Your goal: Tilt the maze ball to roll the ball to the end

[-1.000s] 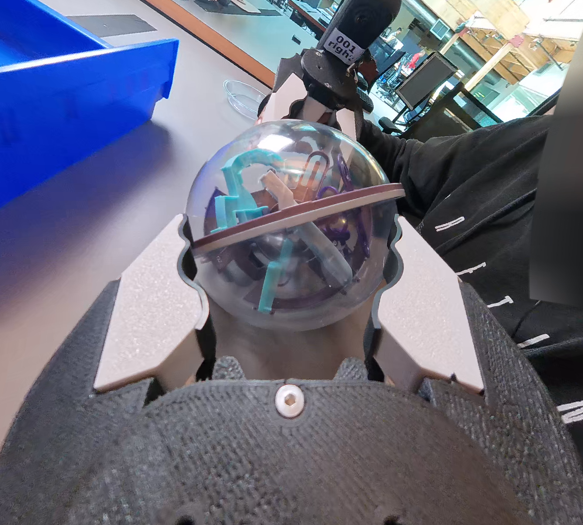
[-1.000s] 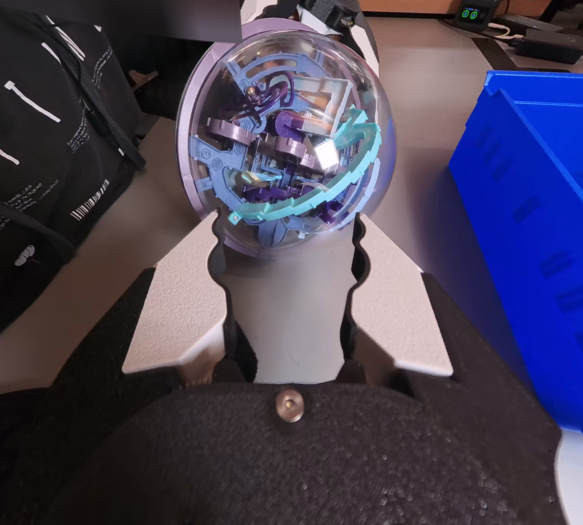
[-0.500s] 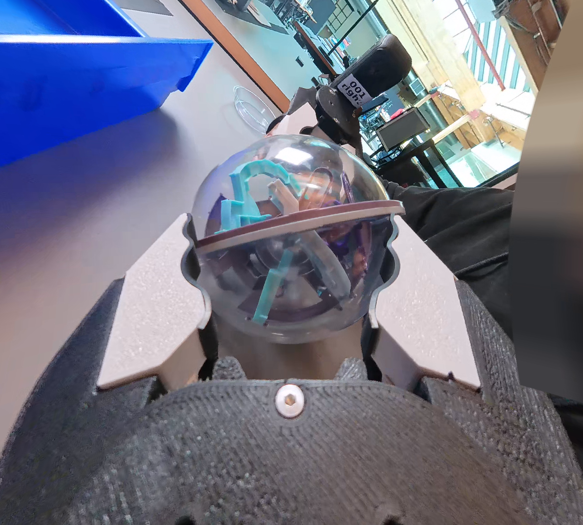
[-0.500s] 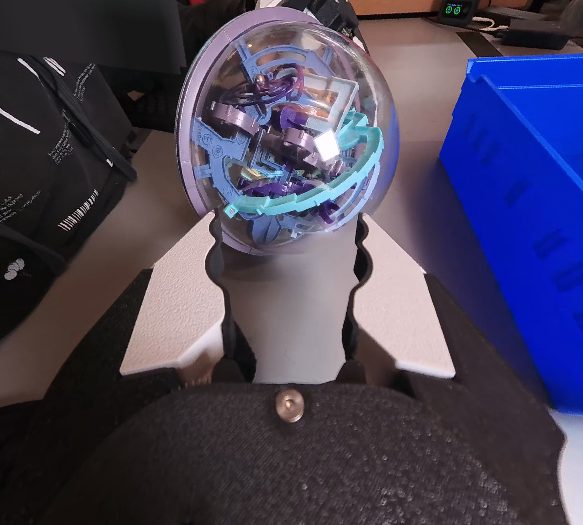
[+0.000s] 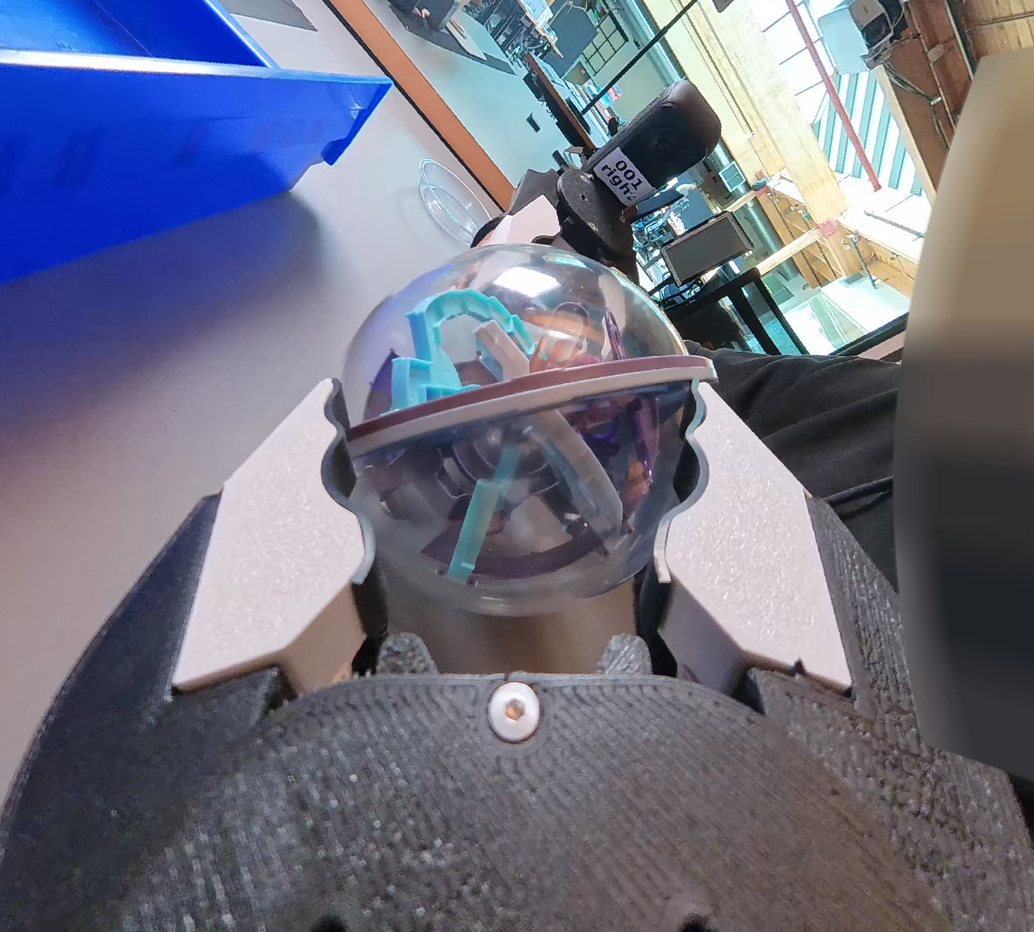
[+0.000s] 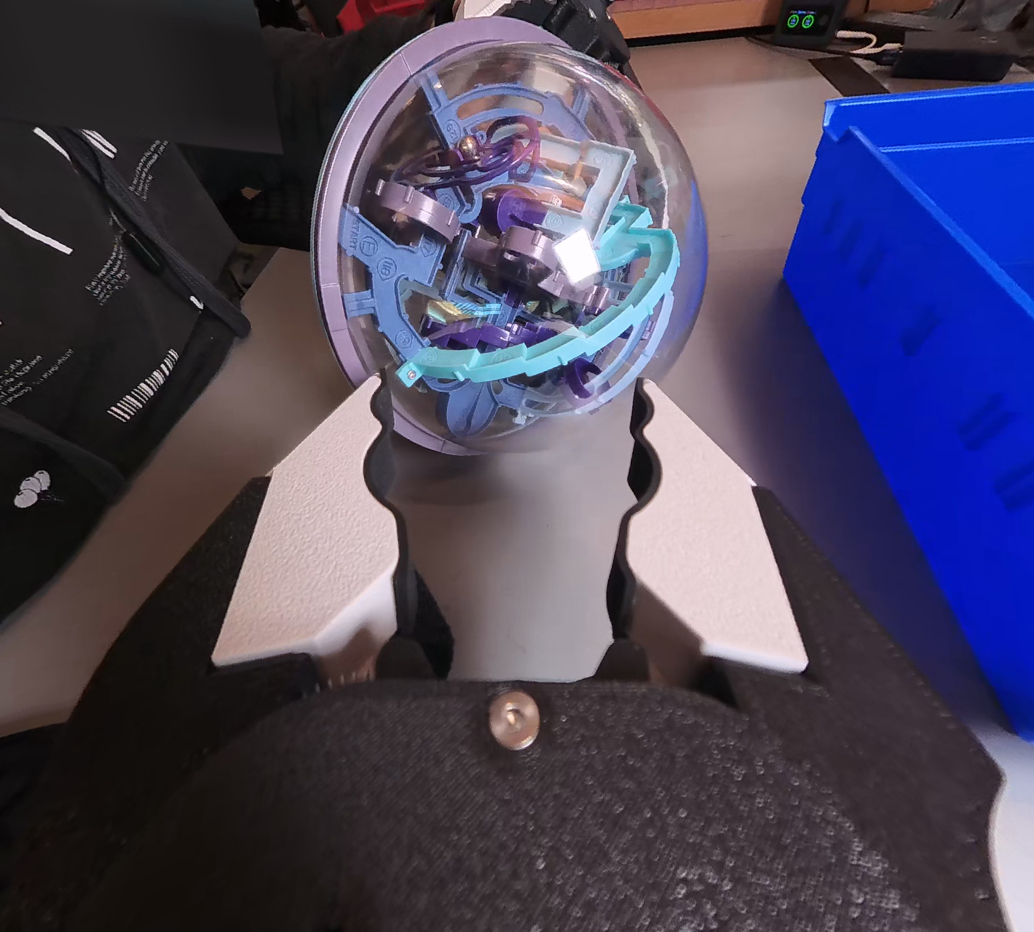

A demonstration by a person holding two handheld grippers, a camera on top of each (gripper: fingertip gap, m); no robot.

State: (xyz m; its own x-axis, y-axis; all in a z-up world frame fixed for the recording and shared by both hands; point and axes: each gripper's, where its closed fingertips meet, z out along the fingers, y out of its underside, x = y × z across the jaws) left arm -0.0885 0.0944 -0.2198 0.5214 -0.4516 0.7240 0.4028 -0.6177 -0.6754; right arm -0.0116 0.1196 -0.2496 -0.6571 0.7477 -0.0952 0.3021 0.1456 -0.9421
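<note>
Maze ball (image 5: 512,435), a rigid, smooth, probably slippery clear sphere, held above the table beside the blue bin (image 6: 923,323), clamped between left gripper (image 5: 512,463) and right gripper (image 6: 506,418) near its equatorial rim.

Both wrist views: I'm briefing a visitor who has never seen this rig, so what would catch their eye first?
First, the clear plastic maze ball with its lilac rim and teal, blue and purple tracks, held mid-frame above the grey table. The left tool clamps it from one side, and the right tool meets its other side at the fingertips. Next, the bright blue plastic bin standing beside it.
</note>
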